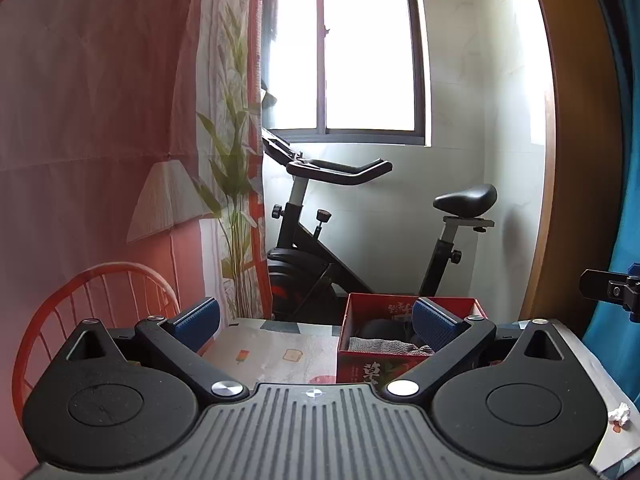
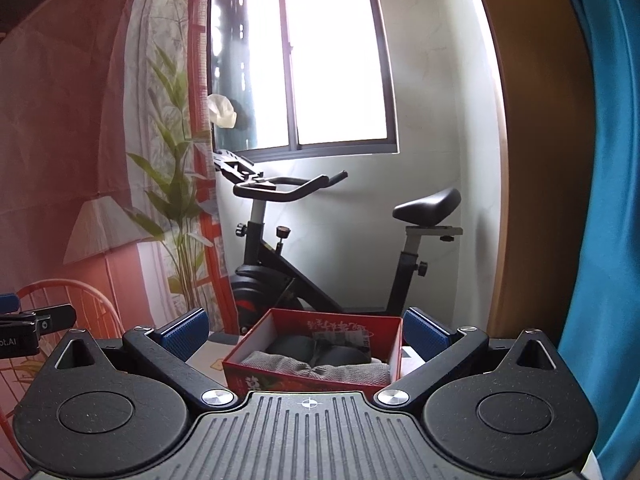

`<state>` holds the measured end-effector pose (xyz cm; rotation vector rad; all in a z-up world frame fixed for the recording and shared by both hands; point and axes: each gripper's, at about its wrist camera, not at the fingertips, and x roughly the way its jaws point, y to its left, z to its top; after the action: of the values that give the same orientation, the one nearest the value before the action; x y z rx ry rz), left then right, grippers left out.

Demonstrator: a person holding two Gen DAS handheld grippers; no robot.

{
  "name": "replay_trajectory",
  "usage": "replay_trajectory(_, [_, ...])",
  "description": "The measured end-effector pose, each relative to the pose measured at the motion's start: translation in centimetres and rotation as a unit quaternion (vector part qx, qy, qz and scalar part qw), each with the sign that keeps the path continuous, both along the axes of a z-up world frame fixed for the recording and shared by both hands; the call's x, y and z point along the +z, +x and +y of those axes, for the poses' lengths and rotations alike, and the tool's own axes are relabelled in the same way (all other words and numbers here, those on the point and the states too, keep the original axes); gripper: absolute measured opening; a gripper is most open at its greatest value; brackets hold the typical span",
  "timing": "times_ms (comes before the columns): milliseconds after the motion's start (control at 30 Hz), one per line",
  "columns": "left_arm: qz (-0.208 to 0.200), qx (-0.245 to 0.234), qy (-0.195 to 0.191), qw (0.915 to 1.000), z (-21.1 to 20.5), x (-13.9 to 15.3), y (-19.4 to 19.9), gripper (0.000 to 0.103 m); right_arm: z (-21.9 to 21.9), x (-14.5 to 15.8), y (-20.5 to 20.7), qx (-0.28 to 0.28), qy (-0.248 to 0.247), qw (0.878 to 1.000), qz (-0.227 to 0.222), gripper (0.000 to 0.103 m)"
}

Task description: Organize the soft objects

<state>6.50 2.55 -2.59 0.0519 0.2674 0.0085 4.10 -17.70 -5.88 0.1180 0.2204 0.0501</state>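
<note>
Both the left claw [image 1: 316, 322] and right claw [image 2: 306, 330] are hovering spread wide and empty. At twelve o'clock, the red box [image 2: 394, 334] is sitting on the table [image 1: 272, 354], holding grey knit cloth [image 2: 320, 372] and dark soft bundles [image 2: 316, 350]. Packing seems nearly done; next is probably finding any remaining item.

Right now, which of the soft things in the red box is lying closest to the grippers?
The grey knitted cloth, bunched against the near wall of the red box. The two dark rounded items sit behind it, toward the far wall.

The red box [image 1: 404, 308] is partly hidden by the gripper; its dark contents [image 2: 316, 350] are unidentifiable.
</note>
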Motion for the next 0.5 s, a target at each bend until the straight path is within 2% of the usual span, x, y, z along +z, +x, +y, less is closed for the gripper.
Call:
replay_trajectory(200, [0.003,-0.009,-0.012,0.9999,0.18,0.11,0.12,0.103,0.04,-0.05,-0.29,-0.002,-0.002,1.000,-0.004,0.103])
replay_trajectory(500, [0.001,-0.018,-0.009,0.9998,-0.20,0.03,0.07,0.103,0.42,-0.16,-0.49,-0.005,-0.008,1.000,-0.004,0.103])
